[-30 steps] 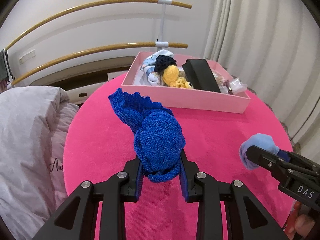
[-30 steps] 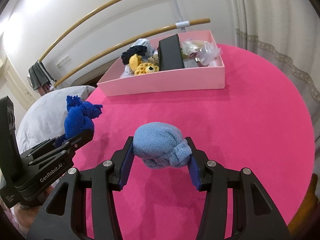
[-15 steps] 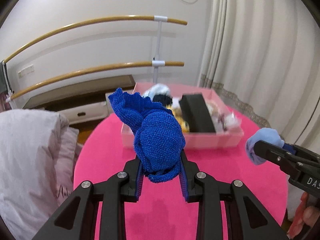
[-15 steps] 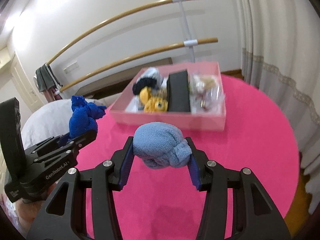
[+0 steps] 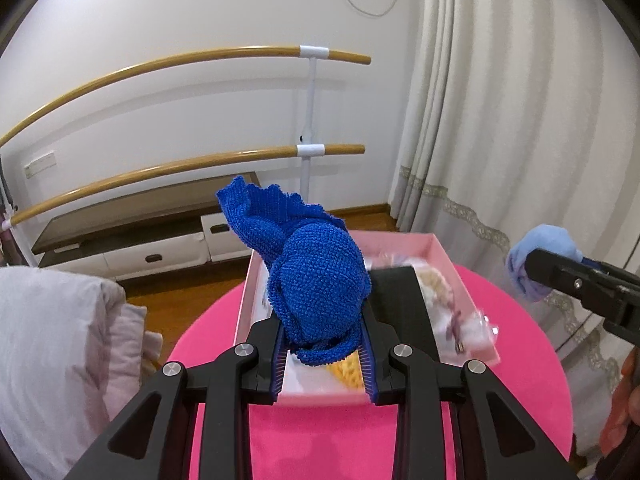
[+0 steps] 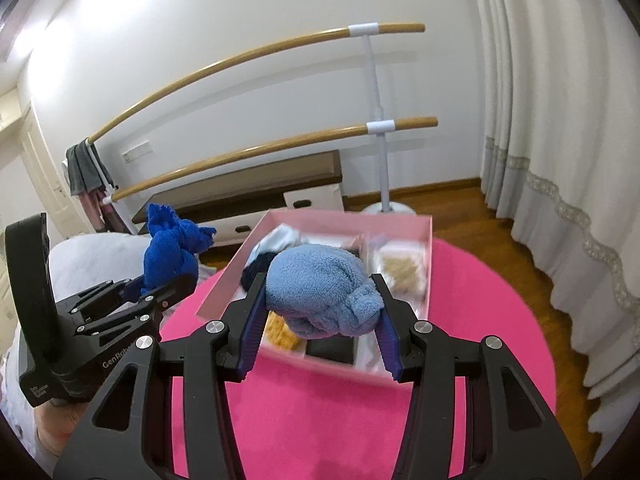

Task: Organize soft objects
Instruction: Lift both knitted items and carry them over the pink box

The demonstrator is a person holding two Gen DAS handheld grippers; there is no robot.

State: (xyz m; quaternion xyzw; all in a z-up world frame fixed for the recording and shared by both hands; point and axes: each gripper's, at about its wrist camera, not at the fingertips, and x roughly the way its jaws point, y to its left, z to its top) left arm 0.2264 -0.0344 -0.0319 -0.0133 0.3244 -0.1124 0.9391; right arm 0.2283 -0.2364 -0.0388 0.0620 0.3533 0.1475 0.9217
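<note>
Between your left gripper's (image 5: 325, 354) fingers sits the dark blue knit (image 5: 318, 284), between your right's (image 6: 320, 318) the light blue bundle (image 6: 320, 290), both clamped above the pink box (image 6: 428, 276) just ahead, ready to drop in.

The left hand-held gripper (image 5: 325, 354) clamps a dark blue knitted cloth (image 5: 316, 280) between its two fingers; the cloth is bunched and rises above the fingertips. Behind it, a pink box (image 5: 448, 256) stands on the round bench (image 5: 528, 380) with a pink cover. Inside the box, a black divider (image 5: 404, 308) lies lengthwise, a yellow knitted piece (image 5: 350, 370) shows at the near end, and blurred packets lie on the right side. At the right edge, the right hand-held gripper (image 5: 532, 268) holds a light blue fleece bundle (image 5: 540, 256) in the air.
</note>
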